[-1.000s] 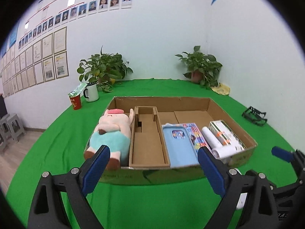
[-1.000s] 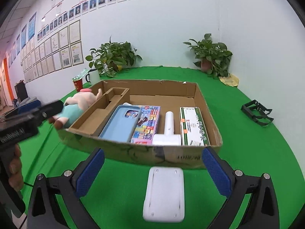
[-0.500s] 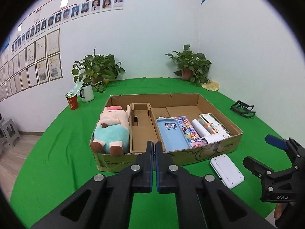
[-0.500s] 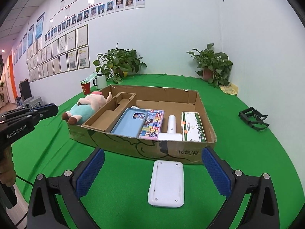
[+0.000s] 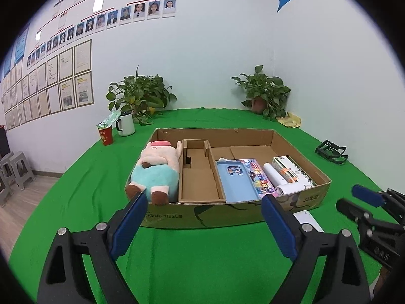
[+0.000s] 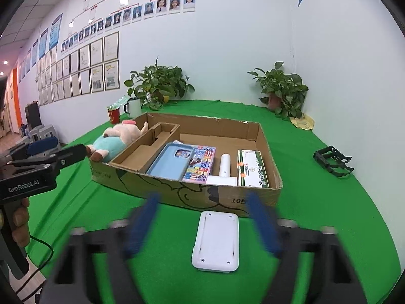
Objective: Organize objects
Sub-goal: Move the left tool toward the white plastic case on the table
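Observation:
A shallow cardboard box (image 5: 177, 215) (image 6: 268, 192) on the green cloth holds a plush pig (image 5: 157, 169) (image 6: 119, 136), a cardboard insert (image 5: 200, 177), a blue phone case (image 5: 236, 182) (image 6: 172, 162), a colourful booklet (image 6: 201, 163), a white hair dryer (image 6: 224, 169) and a green-white carton (image 6: 251, 168). A flat white device (image 6: 216, 244) (image 5: 307, 219) lies on the cloth in front of the box. My left gripper (image 5: 202, 225) is open and empty before the box. My right gripper (image 6: 205, 225) is blurred, open and empty, with its fingers either side of the white device.
A red cup (image 5: 105, 135), a white mug (image 5: 125, 125) and two potted plants (image 5: 140, 96) (image 5: 264, 93) stand at the back. A black bracket (image 6: 331, 162) lies at the right on the cloth. Stools (image 5: 15, 172) stand off the table at left.
My left gripper shut half a second ago and has opened again. My right gripper's fingers have moved inward and are blurred with motion. Both views have shifted slightly.

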{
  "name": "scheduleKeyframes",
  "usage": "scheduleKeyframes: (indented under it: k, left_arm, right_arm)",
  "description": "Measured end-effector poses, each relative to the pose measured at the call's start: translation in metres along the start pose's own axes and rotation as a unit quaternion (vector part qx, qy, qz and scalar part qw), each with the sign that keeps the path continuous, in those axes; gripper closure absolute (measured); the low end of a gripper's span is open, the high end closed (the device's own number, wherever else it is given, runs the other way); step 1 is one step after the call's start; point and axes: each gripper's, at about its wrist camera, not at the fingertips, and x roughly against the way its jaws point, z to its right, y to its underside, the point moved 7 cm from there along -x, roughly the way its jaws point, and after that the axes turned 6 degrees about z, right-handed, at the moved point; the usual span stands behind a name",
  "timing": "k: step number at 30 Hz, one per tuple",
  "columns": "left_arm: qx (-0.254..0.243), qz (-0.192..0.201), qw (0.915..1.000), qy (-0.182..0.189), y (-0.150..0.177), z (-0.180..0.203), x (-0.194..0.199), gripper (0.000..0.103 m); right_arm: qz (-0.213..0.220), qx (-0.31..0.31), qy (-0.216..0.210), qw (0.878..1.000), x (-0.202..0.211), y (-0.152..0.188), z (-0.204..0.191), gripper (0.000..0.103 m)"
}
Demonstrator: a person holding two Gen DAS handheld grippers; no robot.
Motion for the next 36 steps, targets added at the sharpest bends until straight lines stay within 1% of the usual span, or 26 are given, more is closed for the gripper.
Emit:
scheduleKeyframes:
  k: [1, 2, 3, 4, 5, 6, 7, 8, 9, 10, 11, 12, 14, 18, 20, 26, 27, 28, 29, 30, 32, 33, 34, 35, 36]
  left_arm:
    - [-0.004, -0.001, 1.0, 0.005, 0.0, 0.002, 0.0, 0.027]
    - [-0.011, -0.006, 0.9999, 0.01, 0.001, 0.005, 0.0, 0.061]
    - [-0.017, -0.017, 0.9997, 0.011, 0.003, 0.007, -0.003, 0.082]
    - [-0.016, -0.029, 0.9994, 0.013, 0.006, 0.008, -0.006, 0.083]
    - [-0.009, -0.035, 0.9992, 0.018, 0.007, 0.008, -0.008, 0.083]
    - [-0.003, -0.035, 0.9992, 0.021, 0.007, 0.008, -0.008, 0.076]
    - [-0.004, -0.035, 0.9993, 0.016, 0.007, 0.007, -0.008, 0.063]
    - [-0.008, -0.034, 0.9994, 0.006, 0.007, 0.007, -0.008, 0.024]
    - [-0.011, -0.028, 0.9995, -0.008, 0.006, 0.005, -0.007, 0.004]
    - [-0.011, -0.008, 0.9997, -0.02, 0.004, 0.003, -0.003, 0.004]
    - [-0.013, -0.002, 0.9997, -0.02, 0.003, 0.004, -0.002, 0.004]
    - [-0.017, -0.007, 0.9997, -0.015, 0.004, 0.005, -0.004, 0.004]
    - [-0.021, -0.022, 0.9995, -0.011, 0.008, 0.007, -0.009, 0.004]
    - [-0.012, -0.046, 0.9989, 0.002, 0.019, 0.012, -0.02, 0.004]
    - [-0.003, -0.062, 0.9979, 0.016, 0.026, 0.017, -0.027, 0.004]
    - [0.007, -0.123, 0.9905, 0.062, 0.048, 0.039, -0.048, 0.004]
    - [0.009, -0.127, 0.9895, 0.067, 0.05, 0.042, -0.05, 0.004]
    - [0.009, -0.131, 0.9887, 0.072, 0.052, 0.046, -0.052, 0.004]
    - [0.008, -0.133, 0.9881, 0.077, 0.053, 0.048, -0.053, 0.004]
    - [0.007, -0.138, 0.9871, 0.082, 0.055, 0.051, -0.054, 0.004]
    - [0.009, -0.151, 0.9837, 0.097, 0.06, 0.055, -0.057, 0.004]
    - [0.015, -0.158, 0.9815, 0.107, 0.062, 0.056, -0.057, 0.004]
    - [0.023, -0.166, 0.9788, 0.118, 0.065, 0.057, -0.059, 0.004]
    - [0.034, -0.178, 0.9747, 0.132, 0.069, 0.059, -0.062, 0.004]
    - [0.045, -0.192, 0.9694, 0.147, 0.073, 0.061, -0.064, 0.004]
  right_arm:
    - [0.001, 0.002, 0.005, 1.0, 0.0, 0.0, 0.0, 0.072]
    - [0.005, 0.002, 0.01, 1.0, 0.001, 0.0, 0.001, 0.072]
    - [0.011, -0.002, 0.008, 1.0, 0.002, 0.0, 0.002, 0.071]
    - [0.013, -0.007, 0.0, 1.0, 0.003, -0.001, 0.002, 0.059]
    - [0.013, -0.012, -0.007, 1.0, 0.004, -0.001, 0.003, 0.044]
    - [0.013, -0.017, -0.006, 1.0, 0.004, -0.001, 0.004, 0.0]
    - [0.019, -0.022, -0.003, 1.0, 0.005, -0.001, 0.007, 0.0]
    - [0.026, -0.025, 0.0, 0.999, 0.006, 0.0, 0.009, 0.0]
    - [0.024, -0.027, -0.001, 0.999, 0.005, 0.001, 0.012, 0.0]
    - [0.02, -0.031, -0.007, 0.999, 0.003, 0.004, 0.013, 0.0]
    - [0.015, -0.037, -0.015, 0.999, 0.001, 0.006, 0.015, 0.0]
    - [0.005, -0.042, -0.022, 0.999, -0.001, 0.011, 0.016, 0.0]
    - [-0.013, -0.04, -0.025, 0.999, -0.008, 0.022, 0.016, 0.0]
    - [-0.067, -0.034, -0.02, 0.997, -0.028, 0.052, 0.021, 0.0]
    - [-0.101, -0.043, -0.025, 0.994, -0.043, 0.067, 0.023, 0.0]
    - [-0.165, -0.063, -0.033, 0.984, -0.083, 0.09, 0.029, 0.002]
    - [-0.173, -0.062, -0.036, 0.982, -0.088, 0.093, 0.029, 0.008]
    - [-0.18, -0.058, -0.037, 0.981, -0.092, 0.095, 0.027, 0.018]
    - [-0.188, -0.052, -0.038, 0.98, -0.096, 0.098, 0.024, 0.022]
    - [-0.195, -0.043, -0.04, 0.979, -0.098, 0.1, 0.02, 0.031]
    - [-0.194, -0.022, -0.03, 0.98, -0.095, 0.102, 0.014, 0.039]
    - [-0.189, -0.022, -0.037, 0.981, -0.091, 0.101, 0.01, 0.044]
    - [-0.183, -0.027, -0.054, 0.981, -0.083, 0.099, 0.005, 0.046]
    - [-0.179, -0.035, -0.073, 0.981, -0.075, 0.097, -0.001, 0.046]
    - [-0.17, -0.039, -0.088, 0.981, -0.064, 0.096, -0.007, 0.041]
